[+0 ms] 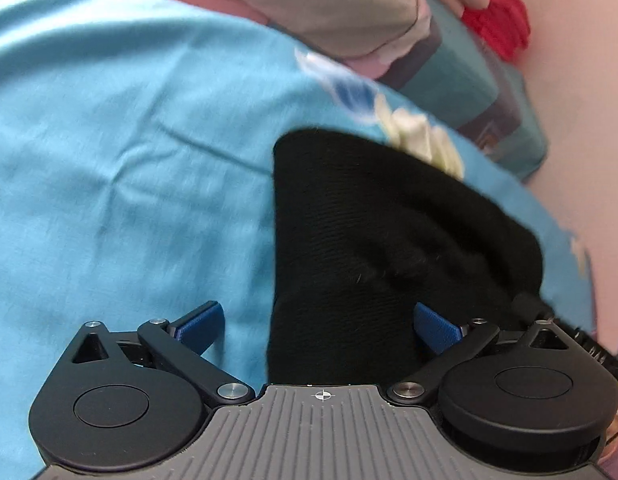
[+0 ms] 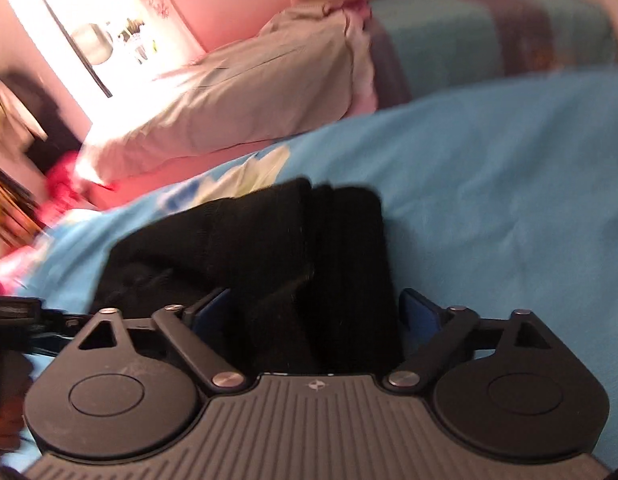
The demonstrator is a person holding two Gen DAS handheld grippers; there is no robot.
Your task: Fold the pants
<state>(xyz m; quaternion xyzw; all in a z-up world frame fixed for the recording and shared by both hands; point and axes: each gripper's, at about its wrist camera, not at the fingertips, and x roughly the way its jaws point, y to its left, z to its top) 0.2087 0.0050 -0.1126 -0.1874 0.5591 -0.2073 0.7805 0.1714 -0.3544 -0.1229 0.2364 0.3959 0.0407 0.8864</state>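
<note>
The black pants (image 1: 389,232) lie folded in a compact bundle on a light blue bed sheet (image 1: 109,120). My left gripper (image 1: 317,324) stands open just above the sheet. Its right blue pad (image 1: 435,326) is over the pants' near edge and its left pad (image 1: 201,322) is over bare sheet. In the right wrist view the pants (image 2: 269,232) show stacked layers. My right gripper (image 2: 315,310) is open wide and straddles the near end of the bundle. I see no pad pressing on the cloth.
A beige pillow (image 2: 237,100) lies at the far side of the sheet (image 2: 489,180), with a teal and grey striped blanket (image 2: 469,32) beside it. Something red (image 1: 501,24) sits by the pink wall. Cluttered furniture (image 2: 13,100) stands at the left.
</note>
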